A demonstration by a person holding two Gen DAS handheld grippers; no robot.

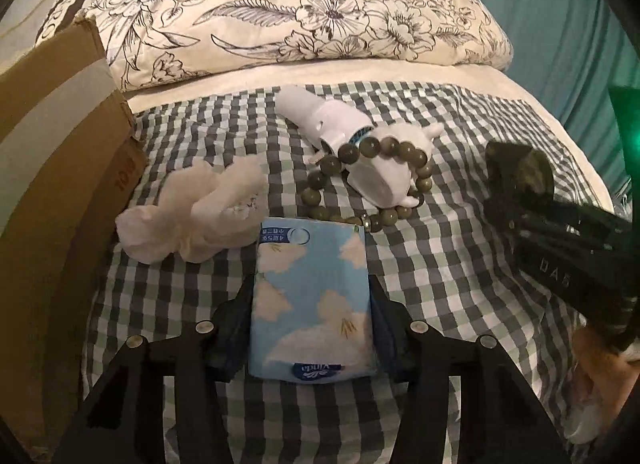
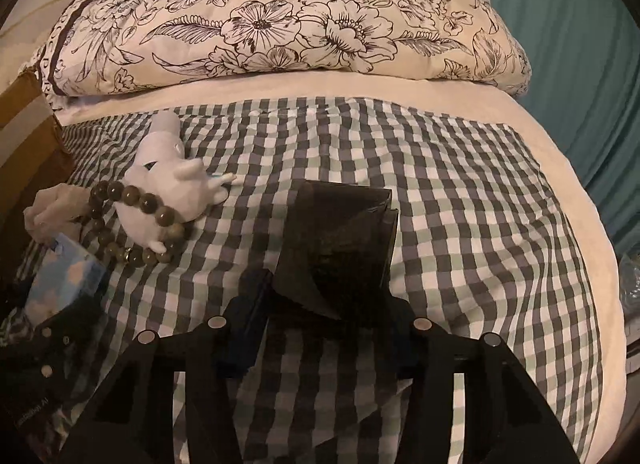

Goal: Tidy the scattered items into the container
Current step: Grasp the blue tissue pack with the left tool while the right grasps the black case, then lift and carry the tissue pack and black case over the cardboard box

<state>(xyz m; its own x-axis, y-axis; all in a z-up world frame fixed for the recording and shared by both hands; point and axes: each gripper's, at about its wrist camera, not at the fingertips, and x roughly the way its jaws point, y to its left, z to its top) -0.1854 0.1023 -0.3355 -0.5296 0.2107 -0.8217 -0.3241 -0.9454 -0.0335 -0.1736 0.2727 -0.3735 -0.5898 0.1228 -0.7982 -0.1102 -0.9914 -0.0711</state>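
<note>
At the far left edge of the bed stands a cardboard box (image 1: 52,167), its brown wall with a pale tape stripe rising beside the checked sheet (image 1: 440,264). Just right of the box a crumpled white tissue (image 1: 192,215) lies on the sheet, close to the upper left corner of the tissue pack (image 1: 310,300). That blue pack with white clouds lies flat, lengthways between the fingers of the left gripper (image 1: 310,328); the black fingers press on its two long sides, so the jaws are closed on the pack. Beyond the pack's far end, nearly touching it, a bead bracelet (image 1: 360,183) of dull green-brown beads loops around a white toy figure (image 1: 360,151) that lies on its side toward the middle of the sheet. The bracelet and the figure block the way straight ahead of the pack.

Further right, well apart from the figure, the right gripper (image 2: 320,304) has its jaws closed on a dark, glossy folded packet (image 2: 340,232), which reaches forward from the fingers over the sheet. The sheet to the right of the packet runs bare to its cream border. Across the far edge of the bed lies a floral quilt (image 2: 280,23), bundled, with a teal curtain (image 2: 560,43) behind its right end.
</note>
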